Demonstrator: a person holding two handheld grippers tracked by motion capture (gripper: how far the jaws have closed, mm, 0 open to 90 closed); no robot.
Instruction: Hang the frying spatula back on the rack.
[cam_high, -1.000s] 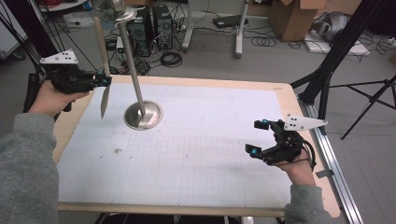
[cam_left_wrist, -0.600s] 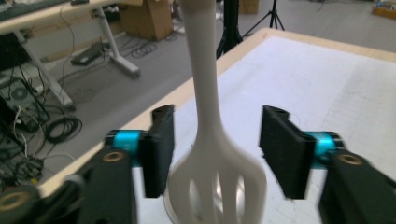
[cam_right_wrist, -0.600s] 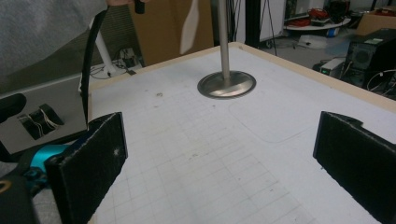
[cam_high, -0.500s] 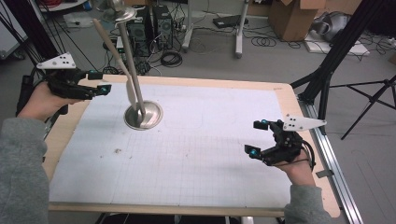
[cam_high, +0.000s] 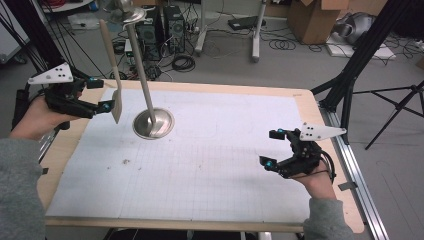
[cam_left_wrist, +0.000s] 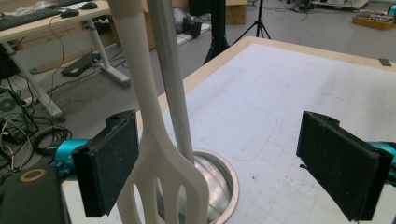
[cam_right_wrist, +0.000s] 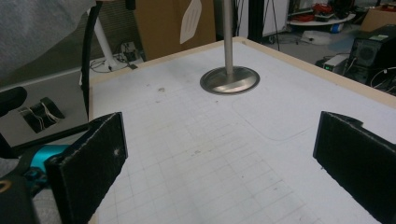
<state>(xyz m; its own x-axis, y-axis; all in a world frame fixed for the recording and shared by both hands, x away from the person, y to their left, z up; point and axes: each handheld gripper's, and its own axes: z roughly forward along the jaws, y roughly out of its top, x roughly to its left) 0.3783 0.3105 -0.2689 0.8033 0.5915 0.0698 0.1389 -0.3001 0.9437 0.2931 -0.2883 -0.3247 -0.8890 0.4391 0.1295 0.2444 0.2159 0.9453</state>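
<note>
A metal stand rises from its round base (cam_high: 153, 123) on the white grid mat (cam_high: 210, 170). A cream slotted spatula (cam_high: 116, 102) hangs from the top of the stand's pole (cam_high: 142, 80). My left gripper (cam_high: 99, 93) is beside the blade, and its jaws have just been opening. In the left gripper view the spatula (cam_left_wrist: 156, 154) hangs between the pads, close to the left one, in front of the pole (cam_left_wrist: 176, 93). My left gripper (cam_left_wrist: 233, 168) is wide open. At the right of the mat my right gripper (cam_high: 270, 149) is open and holds nothing. The right gripper view looks past my right gripper (cam_right_wrist: 224, 168) to the stand's base (cam_right_wrist: 229, 80).
The mat lies on a wooden table (cam_high: 320, 125) with a metal rail (cam_high: 357, 170) along its right edge. Black tripod legs (cam_high: 360, 60) stand off the far right corner. Computer towers (cam_high: 155, 30) and cables sit on the floor behind.
The left jaws opened off the spatula and the hand drew a little to the left. The spatula swung and now hangs from the stand. The right gripper kept still.
</note>
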